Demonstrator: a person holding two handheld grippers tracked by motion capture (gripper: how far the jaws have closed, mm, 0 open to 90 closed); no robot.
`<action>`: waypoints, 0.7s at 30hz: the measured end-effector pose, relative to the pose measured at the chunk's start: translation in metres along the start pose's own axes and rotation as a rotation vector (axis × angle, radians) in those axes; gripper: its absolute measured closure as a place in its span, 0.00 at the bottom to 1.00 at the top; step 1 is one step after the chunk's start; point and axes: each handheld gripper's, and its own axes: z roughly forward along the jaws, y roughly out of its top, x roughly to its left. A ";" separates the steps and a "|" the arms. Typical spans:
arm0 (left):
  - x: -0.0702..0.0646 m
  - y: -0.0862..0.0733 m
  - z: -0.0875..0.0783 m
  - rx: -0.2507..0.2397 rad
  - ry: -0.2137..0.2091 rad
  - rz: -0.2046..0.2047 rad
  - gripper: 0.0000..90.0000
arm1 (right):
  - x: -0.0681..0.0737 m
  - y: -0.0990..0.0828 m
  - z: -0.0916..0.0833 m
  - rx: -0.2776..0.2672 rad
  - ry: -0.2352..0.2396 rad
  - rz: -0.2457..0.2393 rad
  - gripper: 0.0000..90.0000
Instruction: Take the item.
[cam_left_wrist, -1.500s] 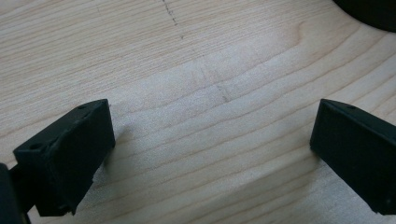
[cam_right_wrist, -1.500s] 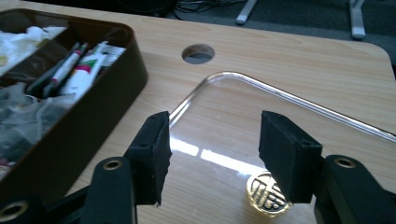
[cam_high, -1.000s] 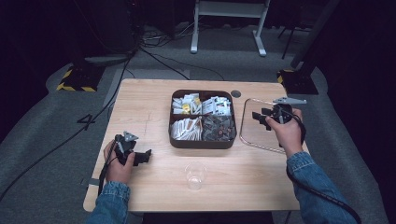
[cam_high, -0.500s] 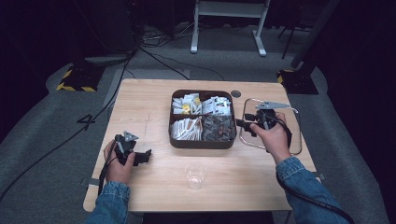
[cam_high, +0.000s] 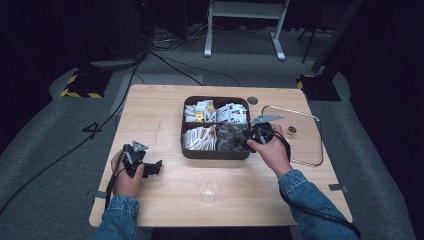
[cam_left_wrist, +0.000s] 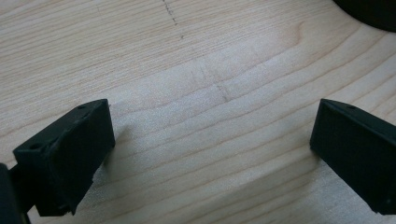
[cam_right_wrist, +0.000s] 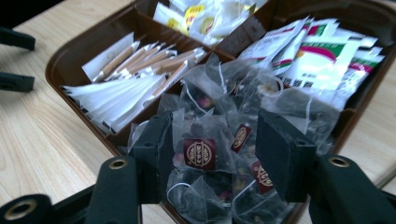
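Clear mesh tea sachets with dark red tags (cam_right_wrist: 201, 154) lie directly between my right tongs' (cam_right_wrist: 212, 149) parted jaws in the brown box's (cam_high: 215, 152) near-right compartment, while my left tongs (cam_left_wrist: 210, 154) gape idle near the desk's (cam_high: 165, 200) near-left corner.

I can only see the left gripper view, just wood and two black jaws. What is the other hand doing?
Observer: The right gripper is over a brown tray of packets, its jaws open around a clear tea bag.
Operator: What else is in the tray?
Observer: Four compartments: paper sticks, white-and-green sachets, small white packets, and the tea bags.
Operator: Is there anything near my gripper?
Observer: A clear plastic cup stands on the table, between the two hands and nearer the person's edge. The left gripper holds nothing.
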 end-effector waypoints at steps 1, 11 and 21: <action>0.000 0.000 0.000 0.000 0.000 -0.001 0.00 | 0.001 -0.001 0.002 0.007 0.002 -0.001 0.52; 0.000 0.000 0.000 0.000 -0.001 0.001 0.00 | 0.004 -0.005 0.023 0.064 0.017 -0.050 0.63; 0.000 0.000 0.000 0.000 0.000 -0.001 0.00 | 0.006 -0.002 0.030 0.093 -0.001 -0.087 0.91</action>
